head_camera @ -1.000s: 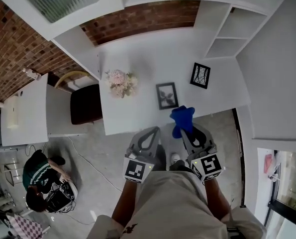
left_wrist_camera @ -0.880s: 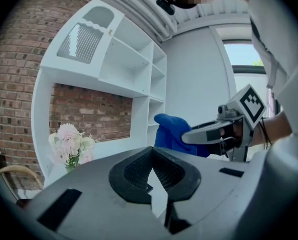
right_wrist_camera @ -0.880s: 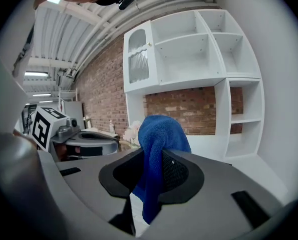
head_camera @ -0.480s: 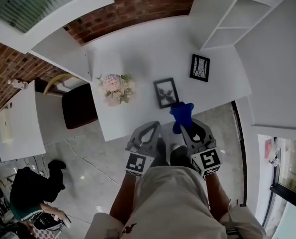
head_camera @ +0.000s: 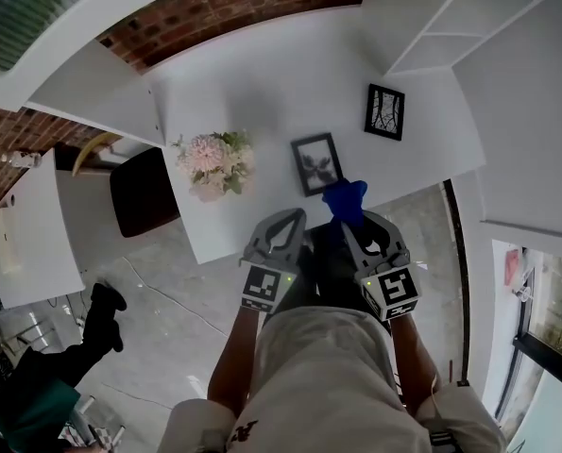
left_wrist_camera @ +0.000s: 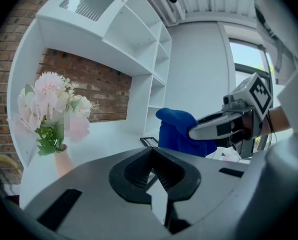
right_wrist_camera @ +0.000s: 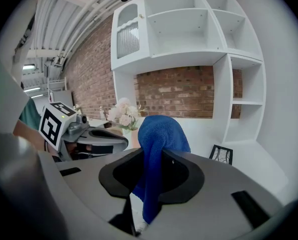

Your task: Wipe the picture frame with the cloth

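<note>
Two black picture frames stand on the white table: a nearer one with a leaf print and a farther one at the right. My right gripper is shut on a blue cloth that bunches above its jaws, just short of the nearer frame at the table's front edge. The cloth hangs down between the jaws in the right gripper view, with the farther frame beyond. My left gripper is shut and holds nothing, level with the table's front edge. From the left gripper view I see the cloth and a frame behind it.
A vase of pink and white flowers stands on the table's left part, left of the nearer frame. White shelving rises at the back right against a brick wall. A dark chair sits at the table's left. A person is at the lower left.
Both grippers and the view have come closer to the table; the cloth now reaches the table's front edge by the nearer frame. The person at the lower left has moved.
</note>
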The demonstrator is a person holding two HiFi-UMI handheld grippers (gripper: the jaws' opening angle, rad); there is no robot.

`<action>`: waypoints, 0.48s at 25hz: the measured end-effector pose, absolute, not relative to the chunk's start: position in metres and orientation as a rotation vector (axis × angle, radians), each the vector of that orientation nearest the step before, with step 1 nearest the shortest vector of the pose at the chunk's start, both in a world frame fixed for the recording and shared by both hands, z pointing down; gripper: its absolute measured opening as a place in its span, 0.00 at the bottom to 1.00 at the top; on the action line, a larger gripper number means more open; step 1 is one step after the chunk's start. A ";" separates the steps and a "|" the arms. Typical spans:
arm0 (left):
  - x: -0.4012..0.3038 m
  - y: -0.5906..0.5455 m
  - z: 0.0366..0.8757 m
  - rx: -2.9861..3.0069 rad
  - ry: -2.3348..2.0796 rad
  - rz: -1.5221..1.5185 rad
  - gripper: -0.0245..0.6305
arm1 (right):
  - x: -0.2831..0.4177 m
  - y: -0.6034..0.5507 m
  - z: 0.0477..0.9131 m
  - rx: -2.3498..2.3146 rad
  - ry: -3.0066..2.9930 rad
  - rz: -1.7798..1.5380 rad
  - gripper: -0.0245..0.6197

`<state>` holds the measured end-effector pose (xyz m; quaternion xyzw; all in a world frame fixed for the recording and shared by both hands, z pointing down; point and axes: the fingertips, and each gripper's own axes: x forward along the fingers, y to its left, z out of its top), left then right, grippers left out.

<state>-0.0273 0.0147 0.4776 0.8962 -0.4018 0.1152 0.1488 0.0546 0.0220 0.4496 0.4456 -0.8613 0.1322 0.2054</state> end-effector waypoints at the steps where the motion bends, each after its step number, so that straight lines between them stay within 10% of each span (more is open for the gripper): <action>1: -0.026 0.012 0.481 2.574 -1.153 0.344 0.04 | 0.055 0.020 0.452 1.238 -2.399 0.374 0.17; 12: -0.020 -0.004 0.523 2.520 -1.131 0.473 0.04 | 0.051 0.001 0.489 1.179 -2.383 0.447 0.17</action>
